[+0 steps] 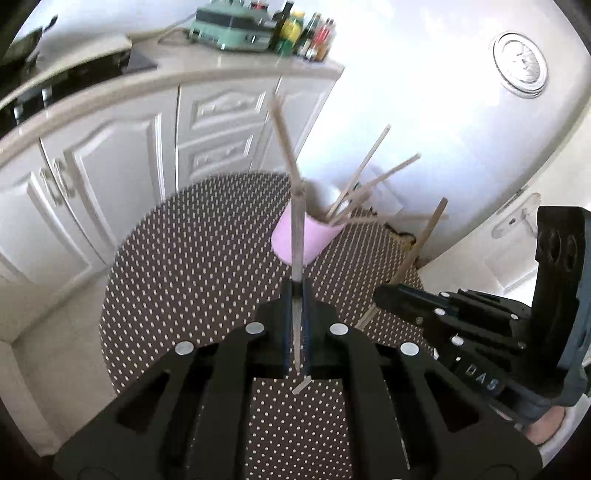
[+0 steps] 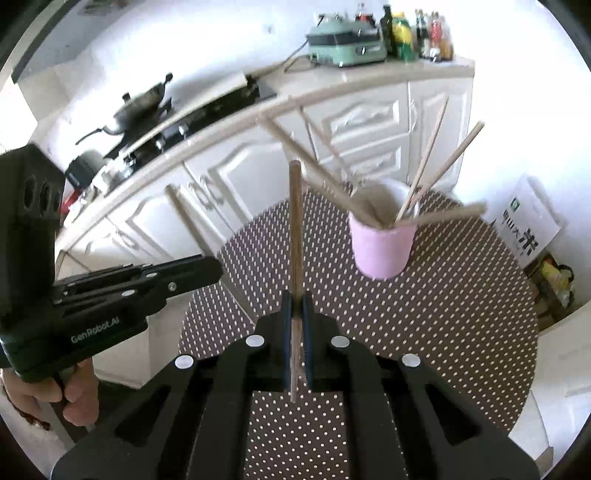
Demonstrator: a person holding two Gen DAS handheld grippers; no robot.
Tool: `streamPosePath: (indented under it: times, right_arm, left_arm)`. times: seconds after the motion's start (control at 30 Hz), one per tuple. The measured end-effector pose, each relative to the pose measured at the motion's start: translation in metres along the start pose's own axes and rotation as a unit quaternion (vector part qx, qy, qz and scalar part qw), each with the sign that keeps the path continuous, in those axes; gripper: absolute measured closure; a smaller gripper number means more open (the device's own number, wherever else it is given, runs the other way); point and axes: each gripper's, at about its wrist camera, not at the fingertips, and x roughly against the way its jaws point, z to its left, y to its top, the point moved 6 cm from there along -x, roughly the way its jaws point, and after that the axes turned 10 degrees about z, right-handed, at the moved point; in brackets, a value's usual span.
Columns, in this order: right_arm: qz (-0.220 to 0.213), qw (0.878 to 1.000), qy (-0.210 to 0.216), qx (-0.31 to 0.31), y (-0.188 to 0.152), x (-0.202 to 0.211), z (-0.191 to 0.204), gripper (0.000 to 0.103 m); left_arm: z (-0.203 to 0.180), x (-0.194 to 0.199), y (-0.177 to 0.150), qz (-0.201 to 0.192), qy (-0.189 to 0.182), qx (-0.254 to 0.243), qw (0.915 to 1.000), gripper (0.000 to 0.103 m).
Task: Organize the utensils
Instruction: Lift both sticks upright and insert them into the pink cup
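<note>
A pink cup (image 1: 295, 245) (image 2: 382, 247) stands on the round table with the brown dotted cloth (image 1: 192, 266) (image 2: 443, 314). Several wooden chopsticks fan out of it. My left gripper (image 1: 295, 285) is shut on a pale chopstick (image 1: 297, 229), which rises steeply in front of the cup. My right gripper (image 2: 295, 295) is shut on a darker brown chopstick (image 2: 294, 229), standing upright to the left of the cup. Each view shows the other tool from the side: the right gripper (image 1: 382, 293) with its chopstick (image 1: 424, 232), and the left gripper (image 2: 216, 267) with its chopstick (image 2: 184, 214).
White cabinets (image 2: 236, 173) under a curved counter (image 1: 207, 77) run close behind the table. The counter carries a stove with a wok (image 2: 140, 107), a green appliance (image 2: 347, 44) and bottles (image 2: 417, 33). A printed white bag (image 2: 532, 218) stands on the floor to the right. A hand (image 2: 74, 402) holds the left tool.
</note>
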Motion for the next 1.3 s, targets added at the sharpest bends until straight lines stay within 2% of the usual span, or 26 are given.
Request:
streamPosePath:
  times: [0.3, 0.77, 1.0, 1.3]
  right_arm:
    - [-0.064, 0.998, -0.020, -0.006, 0.030, 0.041, -0.007, 0.099]
    - [-0.162, 0.985, -0.049, -0.026, 0.087, 0.089, -0.039, 0.099]
    - [-0.181, 0.981, -0.065, -0.028, 0.106, 0.085, -0.060, 0.099]
    - [-0.174, 0.982, -0.071, -0.022, 0.120, 0.062, -0.081, 0.099]
  left_arm:
    - [-0.020, 0.047, 0.027, -0.067, 0.001, -0.031, 0.9973, 0.098]
    - [-0.031, 0.077, 0.093, -0.142, 0.002, -0.026, 0.9895, 0.098]
    - [-0.038, 0.060, 0.118, -0.150, 0.006, -0.029, 0.9883, 0.098]
    - [-0.042, 0.016, 0.122, -0.121, 0.016, -0.042, 0.9916, 0.098]
